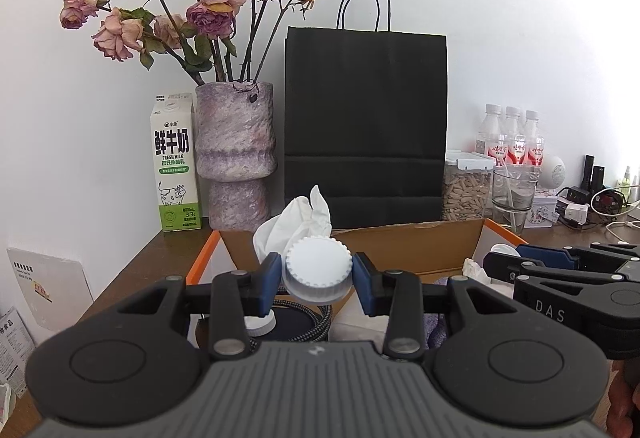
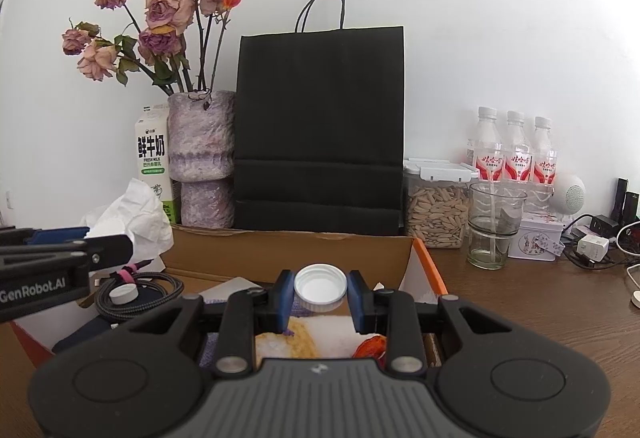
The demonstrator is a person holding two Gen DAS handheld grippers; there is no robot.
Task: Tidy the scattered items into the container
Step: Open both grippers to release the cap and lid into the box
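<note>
Both grippers hover over an open cardboard box (image 1: 400,248) (image 2: 280,250) with orange flaps. My left gripper (image 1: 318,282) is shut on a large white ribbed cap (image 1: 318,268), its top facing me. My right gripper (image 2: 320,292) is shut on a smaller white cap (image 2: 320,286), its hollow side up. Inside the box lie a coiled braided cable (image 2: 160,288) with a small white cap (image 2: 124,294) on it, crumpled white tissue (image 1: 300,222) (image 2: 136,218), and a printed item with yellow and red. The right gripper shows at the left wrist view's right edge, the left gripper at the right wrist view's left edge.
Behind the box stand a black paper bag (image 1: 366,126), a purple vase of dried roses (image 1: 236,158), a milk carton (image 1: 176,166), a jar of seeds (image 2: 436,206), a glass (image 2: 494,226) and three water bottles (image 2: 514,154). Chargers and cables (image 2: 596,242) lie at the right on the wooden table (image 2: 540,310).
</note>
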